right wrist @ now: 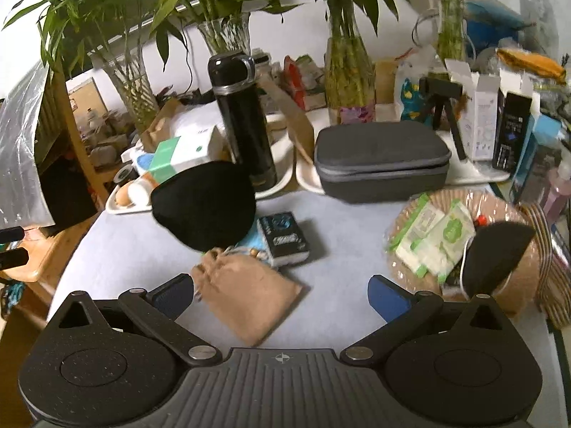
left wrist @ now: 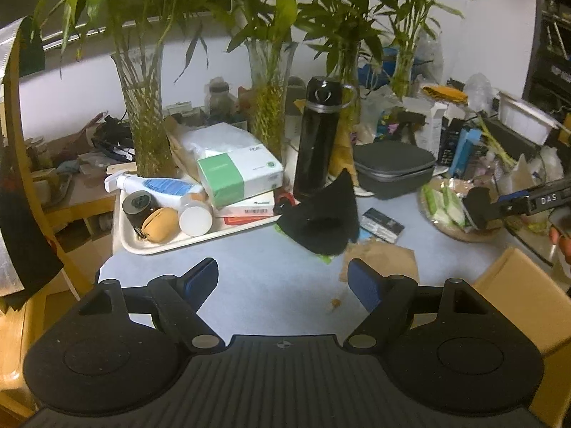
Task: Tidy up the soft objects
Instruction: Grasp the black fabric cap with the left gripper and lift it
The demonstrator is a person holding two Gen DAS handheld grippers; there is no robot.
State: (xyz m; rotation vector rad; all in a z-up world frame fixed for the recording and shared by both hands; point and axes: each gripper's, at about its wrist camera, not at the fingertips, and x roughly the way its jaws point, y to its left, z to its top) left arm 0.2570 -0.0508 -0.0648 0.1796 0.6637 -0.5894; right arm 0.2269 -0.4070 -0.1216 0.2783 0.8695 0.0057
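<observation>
A black soft cloth piece (left wrist: 321,221) lies crumpled on the pale blue table (left wrist: 257,285), in front of a black flask (left wrist: 316,142); it also shows in the right wrist view (right wrist: 205,208). A tan drawstring pouch (right wrist: 246,297) lies flat just ahead of my right gripper (right wrist: 282,294), which is open and empty. The pouch shows in the left wrist view (left wrist: 383,258). My left gripper (left wrist: 283,280) is open and empty, short of the black cloth. A second black soft piece (right wrist: 494,253) rests on the round woven basket (right wrist: 517,285). The right gripper appears in the left wrist view (left wrist: 499,207) over the basket.
A cream tray (left wrist: 157,246) at left holds bottles, boxes and a tan round pouch (left wrist: 160,224). A grey zip case (right wrist: 380,160), a small dark box (right wrist: 283,239), wet-wipe packs (right wrist: 431,235), bamboo vases (left wrist: 146,121) and a cardboard box (left wrist: 521,296) crowd the table.
</observation>
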